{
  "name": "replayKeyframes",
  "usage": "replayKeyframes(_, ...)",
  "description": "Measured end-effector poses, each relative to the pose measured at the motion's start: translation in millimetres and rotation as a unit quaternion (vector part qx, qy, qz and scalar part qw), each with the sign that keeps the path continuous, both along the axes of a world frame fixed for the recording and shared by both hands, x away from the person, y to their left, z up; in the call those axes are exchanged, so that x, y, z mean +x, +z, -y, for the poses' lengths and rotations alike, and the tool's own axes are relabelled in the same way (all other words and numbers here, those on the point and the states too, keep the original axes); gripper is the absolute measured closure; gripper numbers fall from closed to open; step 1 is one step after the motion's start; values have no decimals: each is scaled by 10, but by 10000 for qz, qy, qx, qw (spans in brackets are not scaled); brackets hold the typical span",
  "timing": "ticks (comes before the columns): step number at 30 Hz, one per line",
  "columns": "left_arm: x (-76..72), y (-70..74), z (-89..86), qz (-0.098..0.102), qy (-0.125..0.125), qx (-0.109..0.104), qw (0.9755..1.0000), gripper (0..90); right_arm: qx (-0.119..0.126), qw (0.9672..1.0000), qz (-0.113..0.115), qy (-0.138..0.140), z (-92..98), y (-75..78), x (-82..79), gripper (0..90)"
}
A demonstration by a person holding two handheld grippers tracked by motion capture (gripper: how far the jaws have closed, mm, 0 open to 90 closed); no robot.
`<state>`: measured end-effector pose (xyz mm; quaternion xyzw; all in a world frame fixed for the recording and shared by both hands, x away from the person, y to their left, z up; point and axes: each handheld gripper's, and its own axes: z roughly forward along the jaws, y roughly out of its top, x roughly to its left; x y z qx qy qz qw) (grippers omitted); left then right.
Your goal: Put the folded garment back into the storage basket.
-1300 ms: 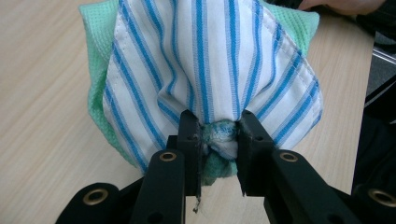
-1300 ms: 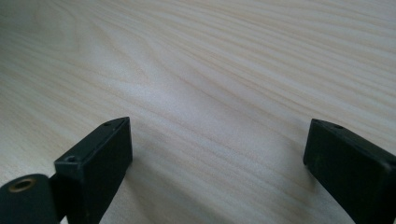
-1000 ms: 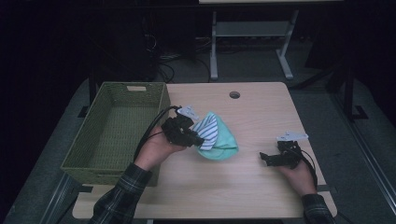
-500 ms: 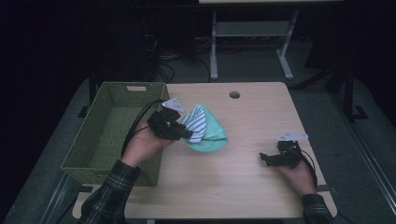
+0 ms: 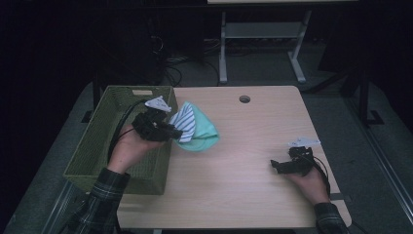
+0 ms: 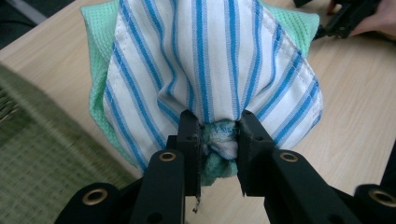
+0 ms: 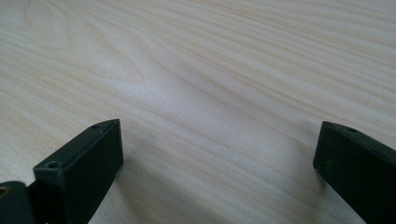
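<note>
My left gripper (image 5: 173,134) is shut on a bunched cloth bundle, held a little above the table right beside the basket's right wall. The bundle is a white cloth with blue stripes (image 5: 185,122) wrapped with a mint-green cloth (image 5: 203,135). In the left gripper view the jaws (image 6: 218,126) pinch a gathered knot of the striped cloth (image 6: 210,56), and the green cloth (image 6: 294,28) hangs behind it. My right gripper (image 5: 275,165) rests low at the table's right front. Its jaws (image 7: 217,140) have just been opening and stand wide, with bare wood between them.
An olive woven basket (image 5: 97,146) stands at the table's left edge, long side running away from me. The light wooden table (image 5: 243,185) has a round cable hole (image 5: 244,99) at the back. A white desk frame and cables stand on the dark floor beyond.
My left gripper has carried the cloth bundle leftward and slightly up, from the table's middle to the basket's right wall. The right hand has stayed where it was.
</note>
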<state>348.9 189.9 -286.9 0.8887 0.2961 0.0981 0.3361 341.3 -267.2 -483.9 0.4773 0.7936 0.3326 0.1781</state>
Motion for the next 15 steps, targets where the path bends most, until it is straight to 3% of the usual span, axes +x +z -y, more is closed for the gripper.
replayKeyframes(10,-8,70,-326,64,432,-53,9990,734,1,10000,-3,-2,0,0,-1,11)
replayKeyframes(15,-2,81,-474,84,714,-74,9974,735,-6,10000,12,6,0,-1,-3,11)
